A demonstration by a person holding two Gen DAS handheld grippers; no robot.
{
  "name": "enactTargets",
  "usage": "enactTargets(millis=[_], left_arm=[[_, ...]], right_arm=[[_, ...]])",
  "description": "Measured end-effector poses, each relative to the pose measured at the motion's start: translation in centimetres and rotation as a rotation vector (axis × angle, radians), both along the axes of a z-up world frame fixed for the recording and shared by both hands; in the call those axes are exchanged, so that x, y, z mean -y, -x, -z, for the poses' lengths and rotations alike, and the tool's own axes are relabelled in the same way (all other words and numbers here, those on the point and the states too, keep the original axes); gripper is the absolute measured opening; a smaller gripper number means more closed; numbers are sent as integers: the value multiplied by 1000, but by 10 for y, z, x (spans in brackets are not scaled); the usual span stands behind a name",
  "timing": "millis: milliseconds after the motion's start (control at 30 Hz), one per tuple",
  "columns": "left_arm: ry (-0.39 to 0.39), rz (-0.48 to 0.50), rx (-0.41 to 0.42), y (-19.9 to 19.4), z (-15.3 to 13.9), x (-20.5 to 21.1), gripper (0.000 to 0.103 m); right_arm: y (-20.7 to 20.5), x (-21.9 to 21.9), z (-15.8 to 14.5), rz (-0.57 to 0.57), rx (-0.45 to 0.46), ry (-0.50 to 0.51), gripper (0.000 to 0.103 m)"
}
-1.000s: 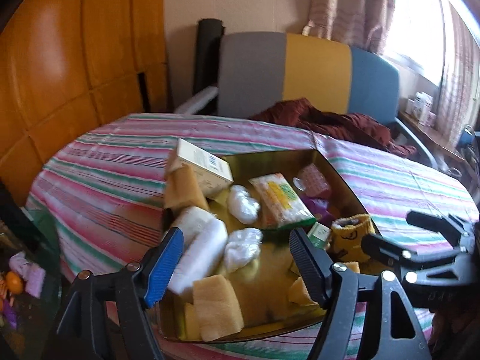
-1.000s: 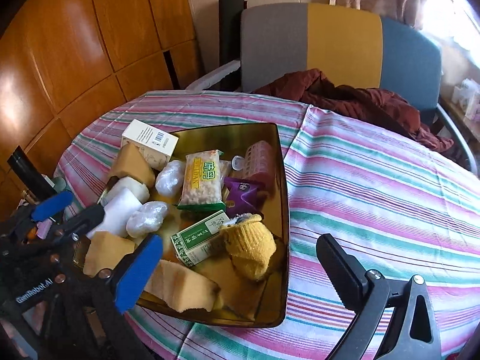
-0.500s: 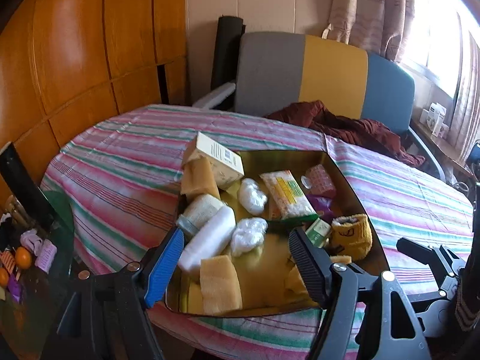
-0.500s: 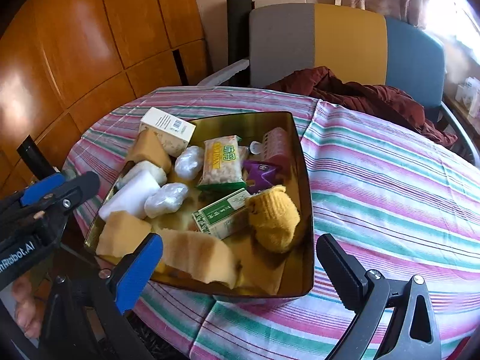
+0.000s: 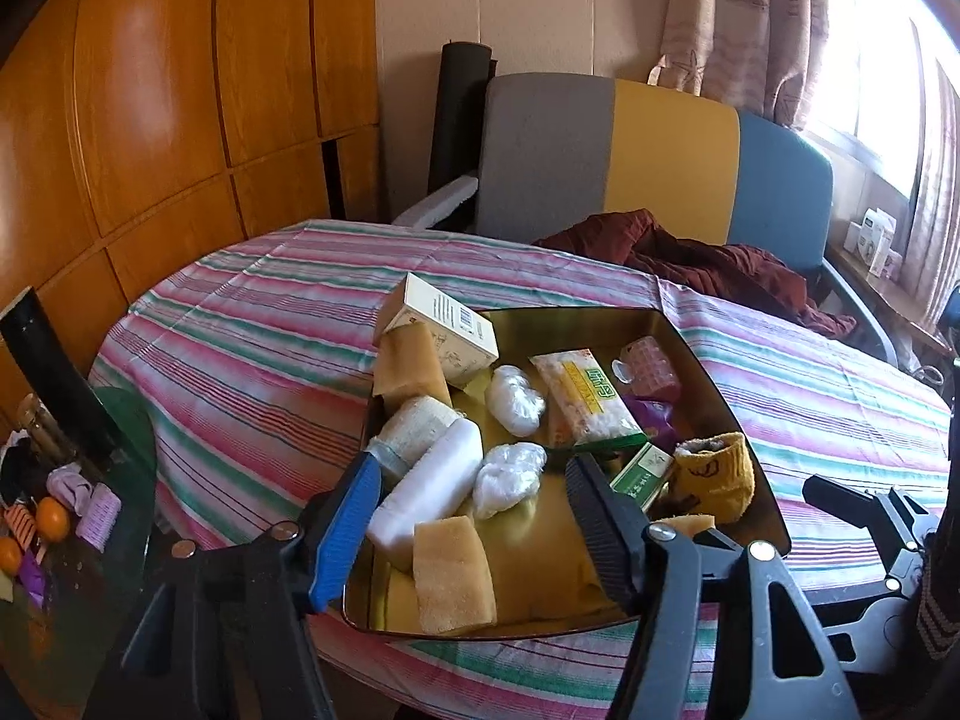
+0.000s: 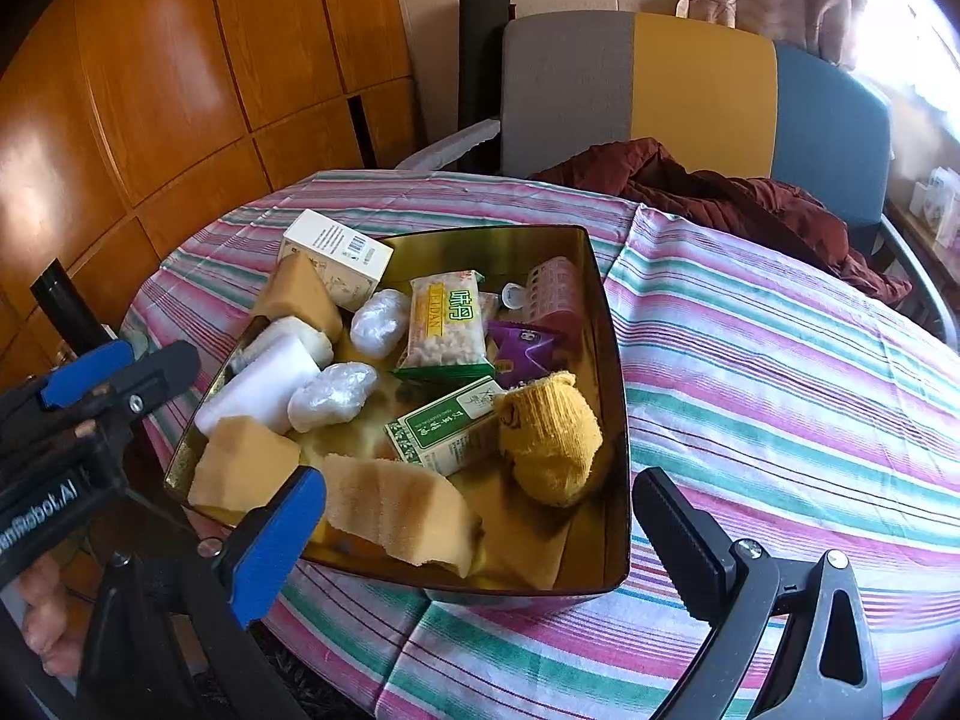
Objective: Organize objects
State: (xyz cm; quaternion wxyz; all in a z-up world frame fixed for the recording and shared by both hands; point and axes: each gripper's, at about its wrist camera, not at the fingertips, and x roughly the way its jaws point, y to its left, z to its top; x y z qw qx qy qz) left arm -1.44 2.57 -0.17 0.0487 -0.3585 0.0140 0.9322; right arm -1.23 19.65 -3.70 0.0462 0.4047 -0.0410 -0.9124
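Observation:
A gold metal tray sits on the striped tablecloth, full of loose items: a white box, yellow sponges, a white roll, a snack packet, a green carton and a yellow sock. My left gripper hovers over the tray's near left corner. Its jaws are closing, with nothing pressed between the pads. My right gripper hangs open over the near edge and holds nothing. Each gripper shows in the other's view.
A chair with a grey, yellow and blue back stands behind the table, with a dark red cloth heaped on its seat. Low on the left, a glass side table carries small items. Wooden wall panels line the left side.
The left gripper's jaws have narrowed. Both views have drawn back a little from the tray. The items in the tray lie as before.

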Motion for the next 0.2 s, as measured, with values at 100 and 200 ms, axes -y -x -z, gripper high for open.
enactTargets(millis=[100,200], left_arm=[[-4,-12,-1,2,0,4,60],[-18,2,24,5,2,5,60]], right_arm=[[0,-2,-2,8,-10,-3,103],[-1,-6,-6,20,-25,5,103]])
